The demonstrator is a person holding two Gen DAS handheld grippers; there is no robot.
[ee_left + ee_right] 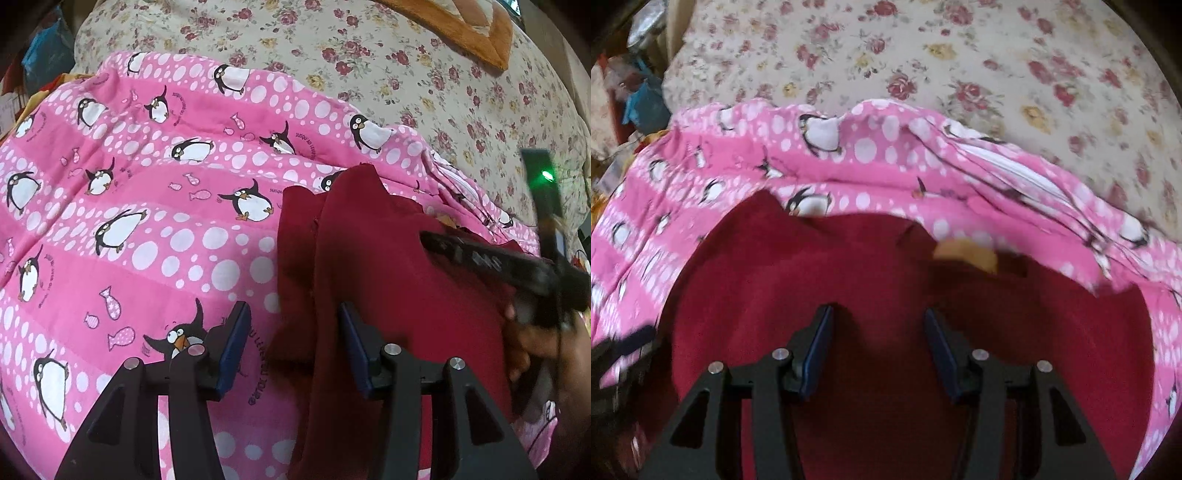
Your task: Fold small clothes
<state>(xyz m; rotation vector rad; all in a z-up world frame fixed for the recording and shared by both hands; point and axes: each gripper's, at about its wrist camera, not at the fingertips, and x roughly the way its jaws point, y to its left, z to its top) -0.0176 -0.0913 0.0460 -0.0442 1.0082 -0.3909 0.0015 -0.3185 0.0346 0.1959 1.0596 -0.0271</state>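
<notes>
Floral bedsheet, cream with red roses, covers the bed, and over it lies a pink penguin-print quilt dotted with white. A dark red garment rests on the quilt's right part, rumpled, with a small orange patch near its far edge. The 2 grippers hang over the garment: the left gripper is spread wide above its left edge, the right gripper likewise parted over its middle, neither gripping anything.

Open penguin blanket left of garment
</notes>
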